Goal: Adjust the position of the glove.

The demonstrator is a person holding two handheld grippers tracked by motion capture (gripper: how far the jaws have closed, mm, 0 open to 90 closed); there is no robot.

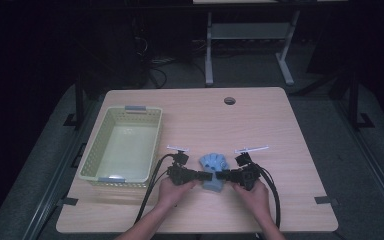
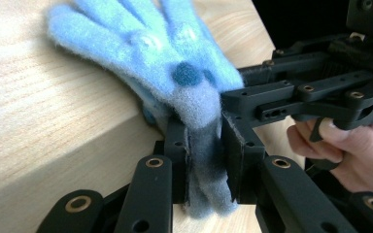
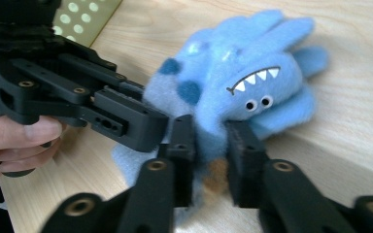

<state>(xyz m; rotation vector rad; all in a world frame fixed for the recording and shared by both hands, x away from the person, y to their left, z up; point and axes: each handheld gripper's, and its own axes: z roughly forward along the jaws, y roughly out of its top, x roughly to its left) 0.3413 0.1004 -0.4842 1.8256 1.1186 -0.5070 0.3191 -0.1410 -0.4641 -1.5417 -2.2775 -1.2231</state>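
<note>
Light wood desk (image 1: 280, 150), cable hole (image 1: 229, 100) near far edge. On it: pale green basket (image 1: 92, 150) at left, blue plush glove (image 1: 214, 162) near front centre.

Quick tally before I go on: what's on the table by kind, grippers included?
Fuzzy blue plush monster toy: 1
Pale green perforated plastic basket: 1
Black two-jaw grippers: 2, the left gripper and the right gripper, both clamped on the toy
Total: 4
</note>
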